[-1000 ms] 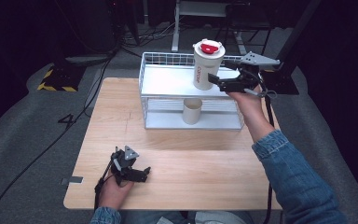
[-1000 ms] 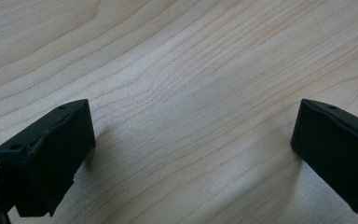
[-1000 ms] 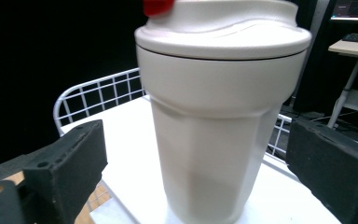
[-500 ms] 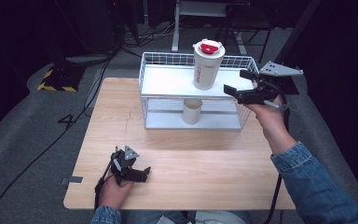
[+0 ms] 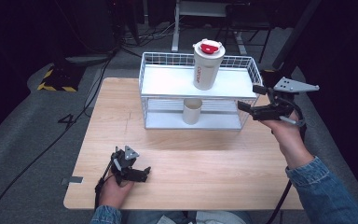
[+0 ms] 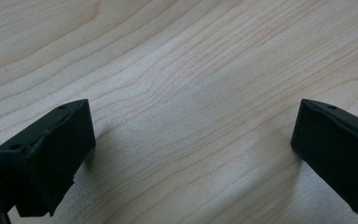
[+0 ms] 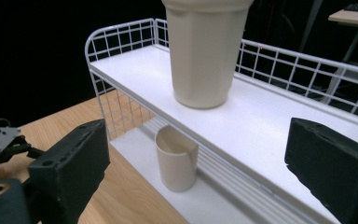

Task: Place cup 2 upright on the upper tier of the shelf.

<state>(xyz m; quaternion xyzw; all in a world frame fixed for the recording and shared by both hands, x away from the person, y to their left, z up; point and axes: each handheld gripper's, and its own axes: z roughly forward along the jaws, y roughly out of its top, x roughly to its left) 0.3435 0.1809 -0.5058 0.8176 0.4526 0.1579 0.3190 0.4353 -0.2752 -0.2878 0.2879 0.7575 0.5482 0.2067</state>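
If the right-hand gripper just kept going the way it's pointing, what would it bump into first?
Probably the white wire rack. The right gripper hangs open off the rack's right end, aimed at its shelves, with the big tumbler and the small cup beyond. Depth is hard to judge.

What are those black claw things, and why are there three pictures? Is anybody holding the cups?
Those claws are hand tools. A person holds one in each hand, and squeezing makes two black fingers pinch. One picture comes from a camera up high, looking down at the wooden table. There you see the left gripper resting low on the table and the right gripper raised beside the white wire rack. The other two pictures come from little cameras riding on each tool, so the black blocks at the bottom are that tool's own fingers. A tall cup with a red-topped lid stands on the rack's upper shelf, and a small open cup stands on the lower one. Both tools are open and hold nothing.
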